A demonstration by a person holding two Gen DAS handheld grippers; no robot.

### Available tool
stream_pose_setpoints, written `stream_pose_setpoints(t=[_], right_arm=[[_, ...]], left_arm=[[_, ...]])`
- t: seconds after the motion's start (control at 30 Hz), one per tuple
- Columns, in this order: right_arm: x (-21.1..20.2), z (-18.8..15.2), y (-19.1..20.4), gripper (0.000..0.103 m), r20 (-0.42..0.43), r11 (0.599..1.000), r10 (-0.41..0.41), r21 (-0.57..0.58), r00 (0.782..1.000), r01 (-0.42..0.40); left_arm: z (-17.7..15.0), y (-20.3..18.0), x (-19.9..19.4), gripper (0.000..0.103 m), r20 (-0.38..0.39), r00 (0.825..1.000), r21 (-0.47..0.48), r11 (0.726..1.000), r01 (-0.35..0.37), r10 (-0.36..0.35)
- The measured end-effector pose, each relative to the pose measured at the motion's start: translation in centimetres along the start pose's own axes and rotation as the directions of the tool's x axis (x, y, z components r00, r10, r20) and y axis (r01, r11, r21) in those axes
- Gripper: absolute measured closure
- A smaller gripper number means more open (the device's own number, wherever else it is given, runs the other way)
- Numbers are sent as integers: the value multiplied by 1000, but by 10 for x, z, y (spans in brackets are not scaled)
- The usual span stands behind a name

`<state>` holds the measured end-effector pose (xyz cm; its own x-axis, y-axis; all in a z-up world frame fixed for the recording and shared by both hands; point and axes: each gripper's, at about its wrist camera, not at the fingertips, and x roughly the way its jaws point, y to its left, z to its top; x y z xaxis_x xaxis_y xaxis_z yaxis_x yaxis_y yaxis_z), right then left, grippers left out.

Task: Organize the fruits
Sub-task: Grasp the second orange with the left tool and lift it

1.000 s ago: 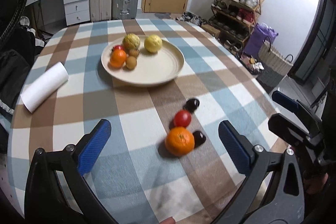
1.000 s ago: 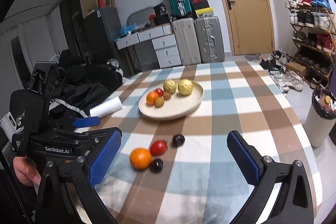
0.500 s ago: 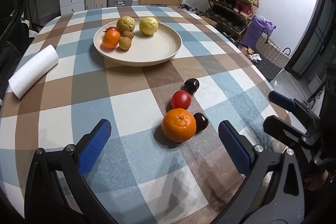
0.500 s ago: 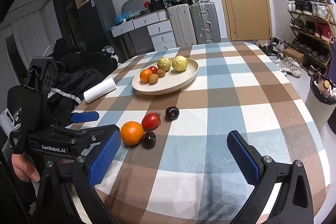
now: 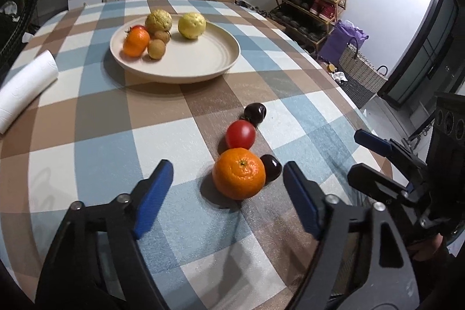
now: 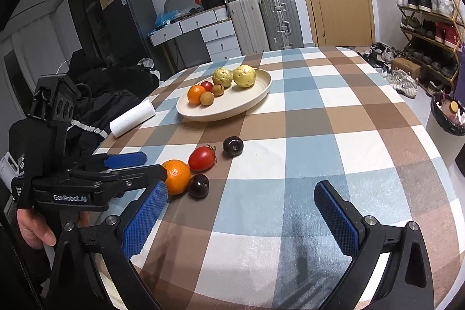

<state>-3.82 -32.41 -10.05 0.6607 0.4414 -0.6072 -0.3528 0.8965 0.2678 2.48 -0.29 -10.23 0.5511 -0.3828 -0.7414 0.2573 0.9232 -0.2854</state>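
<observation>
Left gripper (image 5: 226, 188), jaws just narrowing but spread, lined up w/ orange (image 5: 239, 177): prob. firm, round, rolls; grip at widest girth. Right gripper (image 6: 237, 217) spread, empty.

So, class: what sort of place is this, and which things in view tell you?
Most likely a lived-in home room, used for eating and storage. A table with a checked cloth holds a plate of fruit, suitcases stand by the door, and a shoe rack lines the wall.
</observation>
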Motion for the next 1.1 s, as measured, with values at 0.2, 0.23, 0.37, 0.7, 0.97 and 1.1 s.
stream_pose_setpoints(t=[0.2, 0.23, 0.37, 0.7, 0.97, 1.1], right_arm=[[4, -1, -1, 0, -11, 1000, -2, 2, 1000, 2], [4, -2, -2, 0, -12, 1000, -1, 3, 1000, 1], [7, -2, -2, 0, -18, 1000, -1, 5, 1000, 1], [13, -2, -1, 0, -37, 1000, 13, 12, 999, -13], [22, 0, 8, 0, -59, 999, 43, 2, 997, -43], [29, 1, 18, 0, -57, 998, 41, -38, 998, -43]], left_arm=[[-1, 7, 11, 46, -37, 997, -43, 997, 69, -70], [-1, 9, 14, 46, -44, 996, -52, 996, 72, -75], [-1, 14, 19, 59, -51, 992, -74, 991, 108, -111], [-1, 27, 17, 64, -42, 986, -120, 980, 158, -164], [4, 43, -2, 64, 11, 983, -155, 970, 185, -186], [10, 50, -19, 64, 50, 983, -155, 971, 181, -175]])
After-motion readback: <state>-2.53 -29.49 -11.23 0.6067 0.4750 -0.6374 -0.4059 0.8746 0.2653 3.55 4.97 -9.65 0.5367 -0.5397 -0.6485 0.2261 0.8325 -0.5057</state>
